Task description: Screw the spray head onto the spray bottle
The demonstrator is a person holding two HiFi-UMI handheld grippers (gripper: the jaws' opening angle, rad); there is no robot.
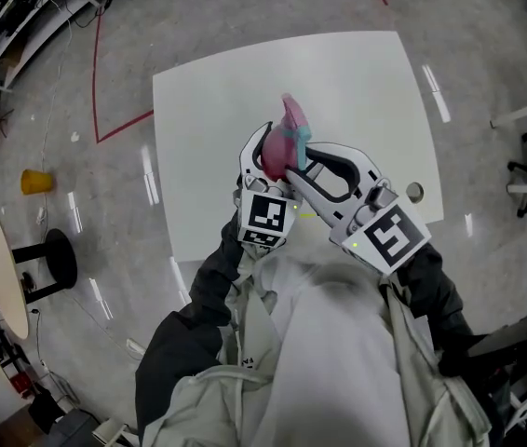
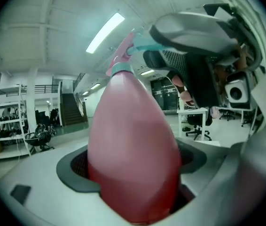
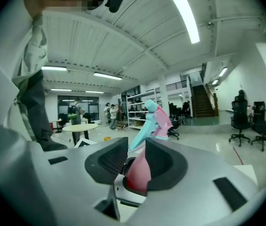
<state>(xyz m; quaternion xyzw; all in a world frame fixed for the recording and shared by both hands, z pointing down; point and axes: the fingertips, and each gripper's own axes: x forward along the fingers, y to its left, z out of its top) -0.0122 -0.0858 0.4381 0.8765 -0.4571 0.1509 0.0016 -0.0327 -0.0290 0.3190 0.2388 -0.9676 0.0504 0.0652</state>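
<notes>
From your head camera, most of the spray bottle [image 1: 276, 156] is hidden inside your left tongs [image 1: 263, 142] and behind your right tongs [image 1: 293, 163]. Your own jacket [image 1: 338, 343] covers the near edge of the surface [image 1: 357, 82]. In your left gripper view the bottle's base runs off the bottom edge, and the right tongs mask part of the spray head [image 2: 132, 45]. In your right gripper view the pads [image 3: 163, 161] hide the bottle's neck, so you can't tell whether they press on it. The people [image 3: 112, 114] far back are too small to make out.
</notes>
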